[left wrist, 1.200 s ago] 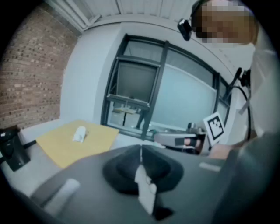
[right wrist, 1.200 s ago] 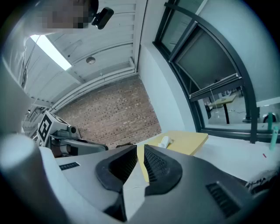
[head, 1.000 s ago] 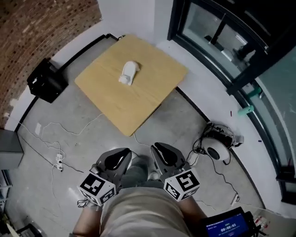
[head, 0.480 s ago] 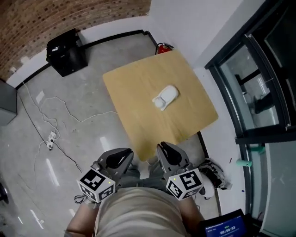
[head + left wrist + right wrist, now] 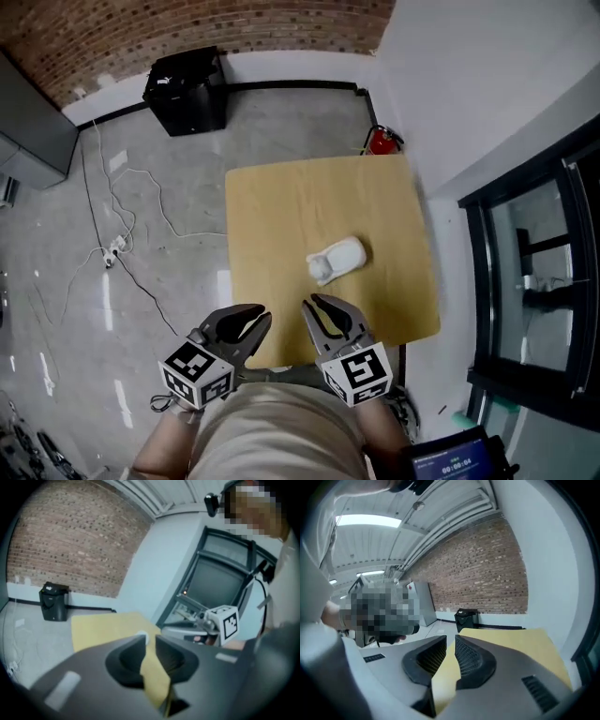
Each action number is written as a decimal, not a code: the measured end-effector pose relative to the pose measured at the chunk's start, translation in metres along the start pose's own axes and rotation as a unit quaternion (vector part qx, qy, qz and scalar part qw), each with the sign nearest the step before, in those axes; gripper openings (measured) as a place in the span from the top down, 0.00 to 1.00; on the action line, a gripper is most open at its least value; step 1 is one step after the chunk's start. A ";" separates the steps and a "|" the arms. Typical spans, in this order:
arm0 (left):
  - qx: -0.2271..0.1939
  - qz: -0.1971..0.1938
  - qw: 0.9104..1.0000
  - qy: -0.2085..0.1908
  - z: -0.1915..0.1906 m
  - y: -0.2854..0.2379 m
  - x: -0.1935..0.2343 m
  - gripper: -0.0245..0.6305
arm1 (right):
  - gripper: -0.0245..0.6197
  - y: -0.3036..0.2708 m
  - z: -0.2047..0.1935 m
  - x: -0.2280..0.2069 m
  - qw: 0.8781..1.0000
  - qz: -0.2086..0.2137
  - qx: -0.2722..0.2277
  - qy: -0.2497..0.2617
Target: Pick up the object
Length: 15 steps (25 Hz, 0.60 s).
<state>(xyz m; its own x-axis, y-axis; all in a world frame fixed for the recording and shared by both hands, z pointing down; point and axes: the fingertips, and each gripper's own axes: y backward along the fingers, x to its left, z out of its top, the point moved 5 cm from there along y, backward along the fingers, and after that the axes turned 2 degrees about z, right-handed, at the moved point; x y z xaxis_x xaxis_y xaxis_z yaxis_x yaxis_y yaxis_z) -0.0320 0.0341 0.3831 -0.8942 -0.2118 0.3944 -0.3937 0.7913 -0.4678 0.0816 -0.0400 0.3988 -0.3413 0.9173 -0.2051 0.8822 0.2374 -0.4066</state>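
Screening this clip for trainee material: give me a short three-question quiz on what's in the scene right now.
1. True or false: the white object rests on the wooden table.
2. What stands beside the table's far corner? A) red fire extinguisher B) chair C) bucket
3. Fill in: the black box stands against the ___ wall.
Key: 1 true; 2 A; 3 brick.

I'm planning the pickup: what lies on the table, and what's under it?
Only a white object lies on the table, near its middle. Its top covers everything beneath, so what is under it cannot be seen.
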 end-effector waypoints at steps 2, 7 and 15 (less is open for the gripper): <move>0.008 0.021 1.000 0.015 0.006 -0.033 -0.014 0.87 | 0.87 0.001 -0.007 -0.034 0.999 0.026 0.033 0.030; 0.022 0.072 0.992 0.102 -0.005 -0.100 -0.015 0.81 | 0.87 0.002 -0.032 -0.099 0.990 0.054 0.090 0.092; 0.069 0.080 0.969 0.224 -0.032 -0.191 0.030 0.64 | 0.51 -0.035 -0.062 -0.159 0.886 0.155 0.264 0.349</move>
<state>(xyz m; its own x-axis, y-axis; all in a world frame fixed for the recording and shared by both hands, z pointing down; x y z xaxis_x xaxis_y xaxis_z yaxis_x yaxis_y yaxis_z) 0.0231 -0.1055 0.5096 -0.7762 0.2027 0.5970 -0.3097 0.7023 -0.6410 0.1250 -0.1744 0.5007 0.3364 0.9304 0.1457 0.5611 -0.0738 -0.8244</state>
